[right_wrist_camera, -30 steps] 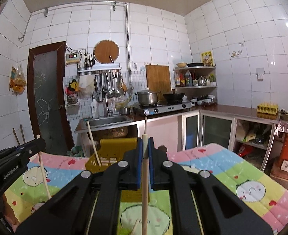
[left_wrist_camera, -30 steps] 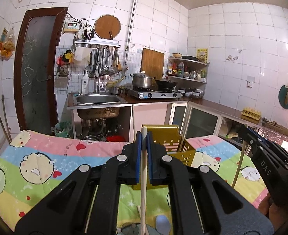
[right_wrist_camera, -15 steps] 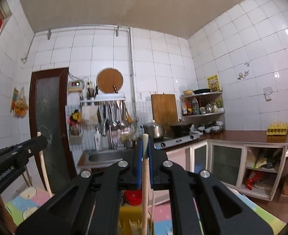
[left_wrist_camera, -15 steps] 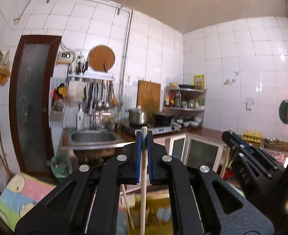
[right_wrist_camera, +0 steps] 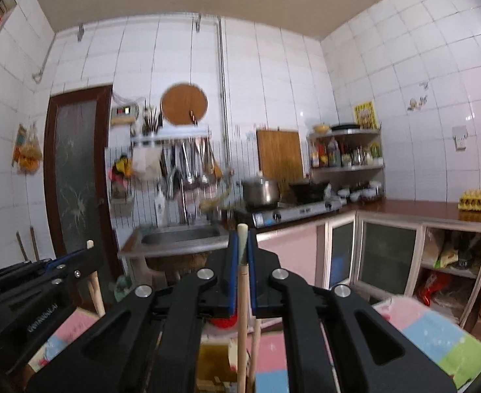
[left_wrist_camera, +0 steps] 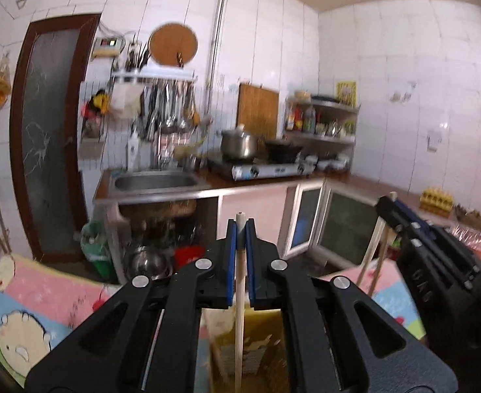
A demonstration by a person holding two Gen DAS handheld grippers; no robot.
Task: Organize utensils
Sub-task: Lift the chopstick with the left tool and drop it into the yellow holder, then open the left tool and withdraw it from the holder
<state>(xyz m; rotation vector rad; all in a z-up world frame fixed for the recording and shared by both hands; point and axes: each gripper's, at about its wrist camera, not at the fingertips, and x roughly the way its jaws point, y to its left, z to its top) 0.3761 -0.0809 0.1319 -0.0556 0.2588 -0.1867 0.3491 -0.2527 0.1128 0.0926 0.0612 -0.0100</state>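
Each tool point(left_wrist_camera: 240, 229) point(right_wrist_camera: 242, 234) clamps an upright chopstick point(left_wrist_camera: 239, 294) point(right_wrist_camera: 242, 294) above the yellow basket point(left_wrist_camera: 260, 344).

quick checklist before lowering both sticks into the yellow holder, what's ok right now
1. Left gripper shut on its wooden stick: ok.
2. Right gripper shut on its wooden stick: ok.
3. Both sticks near upright: ok.
4. Yellow holder below the left stick: ok, though blurred.
5. Right stick's lower end lined up over the holder's opening: cannot tell, hidden by the fingers.
6. Free room inside the holder: cannot tell.
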